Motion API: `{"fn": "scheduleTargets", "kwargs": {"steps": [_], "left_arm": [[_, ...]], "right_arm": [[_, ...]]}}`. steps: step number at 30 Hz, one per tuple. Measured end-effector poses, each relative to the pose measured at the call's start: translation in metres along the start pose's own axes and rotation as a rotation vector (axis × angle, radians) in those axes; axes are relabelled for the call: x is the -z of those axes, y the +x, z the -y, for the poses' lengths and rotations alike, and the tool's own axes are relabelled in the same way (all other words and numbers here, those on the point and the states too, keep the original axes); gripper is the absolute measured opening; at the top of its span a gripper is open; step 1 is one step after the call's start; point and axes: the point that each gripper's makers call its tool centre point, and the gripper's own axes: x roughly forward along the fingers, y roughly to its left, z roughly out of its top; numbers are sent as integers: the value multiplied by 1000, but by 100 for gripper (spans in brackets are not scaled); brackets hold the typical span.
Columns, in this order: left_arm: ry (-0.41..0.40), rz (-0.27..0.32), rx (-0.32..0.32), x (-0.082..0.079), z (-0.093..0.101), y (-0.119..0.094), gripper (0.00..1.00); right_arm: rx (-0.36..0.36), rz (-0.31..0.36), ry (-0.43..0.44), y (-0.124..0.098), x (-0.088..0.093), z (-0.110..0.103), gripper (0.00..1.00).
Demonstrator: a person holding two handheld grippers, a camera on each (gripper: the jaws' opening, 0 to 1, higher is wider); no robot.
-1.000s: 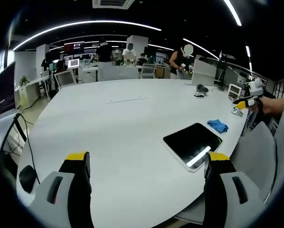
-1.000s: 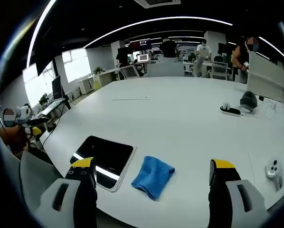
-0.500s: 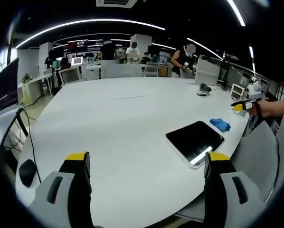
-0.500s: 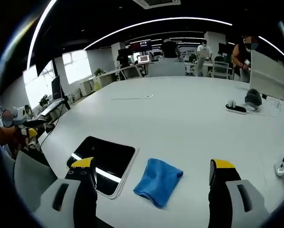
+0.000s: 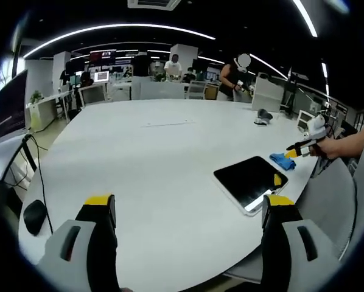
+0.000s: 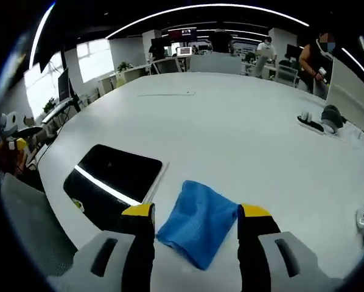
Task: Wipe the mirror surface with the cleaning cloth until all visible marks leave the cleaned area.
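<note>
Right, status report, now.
Right gripper open, straddling the crumpled blue cleaning cloth, not gripped. Left gripper open above white table. Dark rectangular mirror lies flat beside cloth, unwiped. Nothing in the way.

Long ceiling light strips (image 5: 115, 29) give me even, fairly bright light, and the white table (image 6: 243, 128) shines pale under them with soft shadows. Daylight glares through the windows (image 6: 94, 58) at my far left. One strip reflects as a bright line across the mirror (image 6: 112, 179). Fisheye bending curves the edges; distant desks look soft.
</note>
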Motion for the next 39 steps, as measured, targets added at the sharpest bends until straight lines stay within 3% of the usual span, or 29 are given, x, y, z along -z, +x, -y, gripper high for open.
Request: {"fn": "scheduleTargets", "kwargs": {"steps": [1,10,14,18,22,27,30,34,39], "left_arm": [[1,-1,-1,0,0,0,99],[11,-19,3,6,3,2,99],[18,-25,8,7,5,2,99],[15,-28,4,9,4,0,99],[15,-44,5,13,6,0,99],[35,-48,-7,6,6,-3,99],[25,-33,-18,5,4,-3,99],[9,-49,-12,9,5,0,99],[53,-44,14,2,10,6,99]], "right_arm": [[3,-38,-31,3,6,1,44],[-14,-67,5,16,8,-2,20],[12,-104,-42,21,15,3,11],[40,-143,-97,23,20,7,13],[38,-138,-125,24,16,5,12],[34,-136,-36,26,18,1,6],[31,-135,-67,27,18,3,1],[36,-160,92,27,17,4,1],[31,-162,119,26,18,5,0]]}}
